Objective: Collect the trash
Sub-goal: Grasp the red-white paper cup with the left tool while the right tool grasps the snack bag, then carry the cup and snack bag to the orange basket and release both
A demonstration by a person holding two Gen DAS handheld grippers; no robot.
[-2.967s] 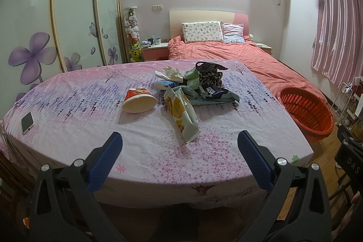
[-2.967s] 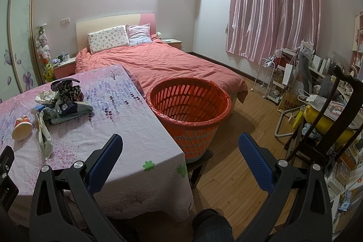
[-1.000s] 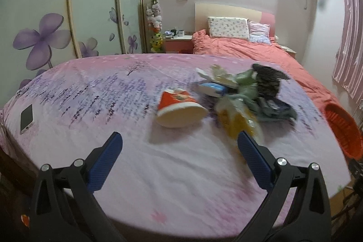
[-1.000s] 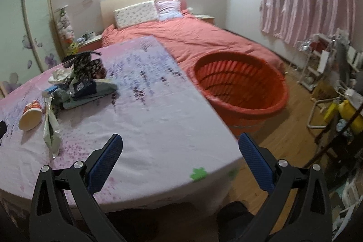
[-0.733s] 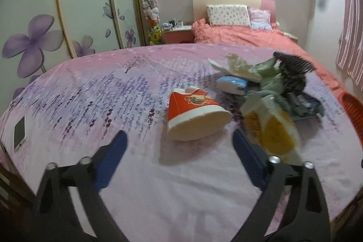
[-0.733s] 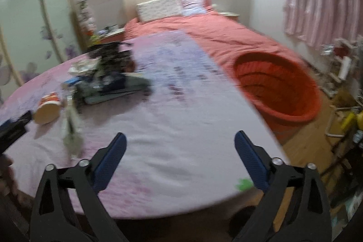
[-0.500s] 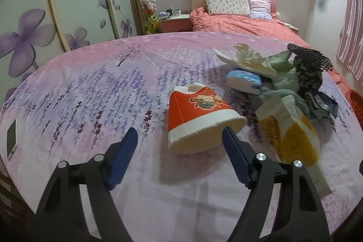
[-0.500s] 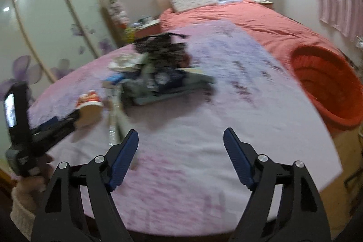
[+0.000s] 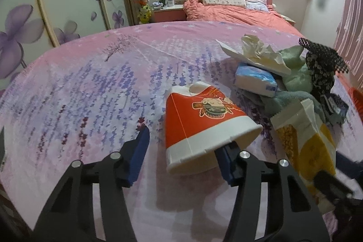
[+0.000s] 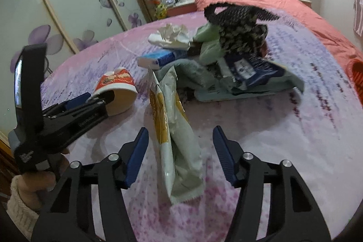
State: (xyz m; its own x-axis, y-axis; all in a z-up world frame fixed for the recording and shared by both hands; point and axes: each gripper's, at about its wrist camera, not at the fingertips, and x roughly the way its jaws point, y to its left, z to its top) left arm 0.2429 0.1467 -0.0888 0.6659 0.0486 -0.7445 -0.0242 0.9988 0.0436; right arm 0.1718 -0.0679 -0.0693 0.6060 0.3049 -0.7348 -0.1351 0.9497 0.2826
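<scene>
A red-and-white paper cup (image 9: 204, 124) lies on its side on the pink flowered tablecloth (image 9: 90, 83). My left gripper (image 9: 183, 151) straddles its wide rim, jaws closing. One blue pad stands off the cup's left side; the other is half hidden behind the rim. In the right wrist view that gripper (image 10: 90, 99) has one finger at the cup's (image 10: 115, 87) mouth. A yellow-and-white snack bag (image 10: 177, 140) lies between the fingers of my right gripper (image 10: 180, 151), whose jaws are closing with gaps on both sides.
Beyond the cup sits a pile: crumpled tissue (image 9: 256, 49), a blue-white tissue pack (image 9: 256, 81), green cloth (image 9: 292, 78) and a black patterned bag (image 9: 322, 67). An orange basket (image 10: 356, 74) shows at the table's right edge. A red bed (image 9: 226, 13) lies behind.
Both grippers have come in low over the table and narrowed their jaws. The left one closed in on the cup. The right one swung left from the basket side onto the snack bag.
</scene>
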